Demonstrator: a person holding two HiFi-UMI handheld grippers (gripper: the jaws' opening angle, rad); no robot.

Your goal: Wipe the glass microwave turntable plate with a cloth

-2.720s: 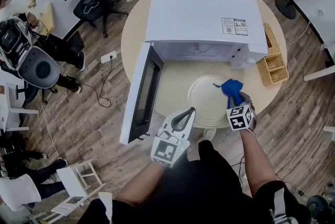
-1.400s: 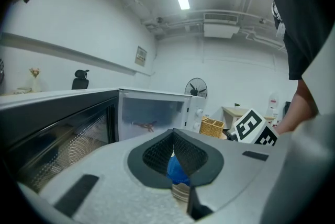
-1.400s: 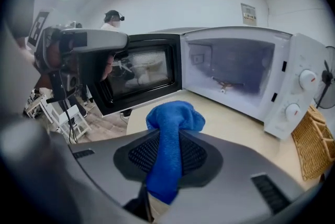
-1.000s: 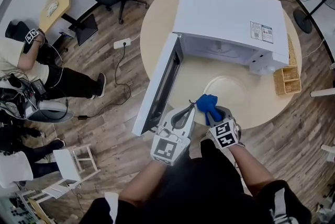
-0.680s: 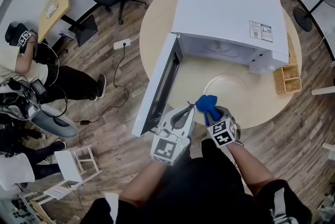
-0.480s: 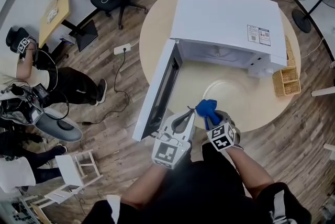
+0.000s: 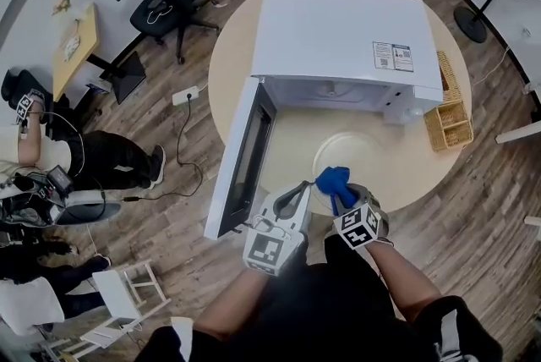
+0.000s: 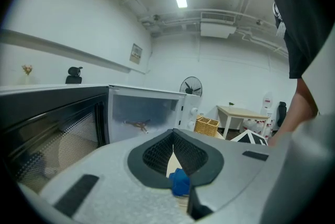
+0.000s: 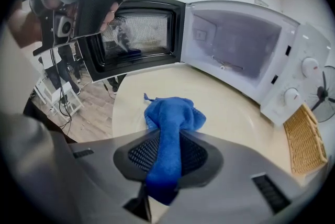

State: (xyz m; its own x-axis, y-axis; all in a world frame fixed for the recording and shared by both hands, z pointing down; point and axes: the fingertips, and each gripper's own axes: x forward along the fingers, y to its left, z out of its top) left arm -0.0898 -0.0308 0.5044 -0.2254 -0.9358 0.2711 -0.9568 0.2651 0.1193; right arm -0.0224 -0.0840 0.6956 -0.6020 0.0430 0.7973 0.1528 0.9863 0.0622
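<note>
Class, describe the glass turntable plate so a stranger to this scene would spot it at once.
Find the round table bearing the white microwave with its door open. On the tabletop in front of the open cavity lies the turntable plate. It is the only flat, clear disc there, unlike the woven basket beside the microwave.

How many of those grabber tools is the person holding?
2. The left gripper, shut, by the microwave door; the right gripper beside it, clamping a blue cloth.

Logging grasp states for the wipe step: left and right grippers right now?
Left gripper: closed, empty.
Right gripper: closed on the blue cloth.
</note>
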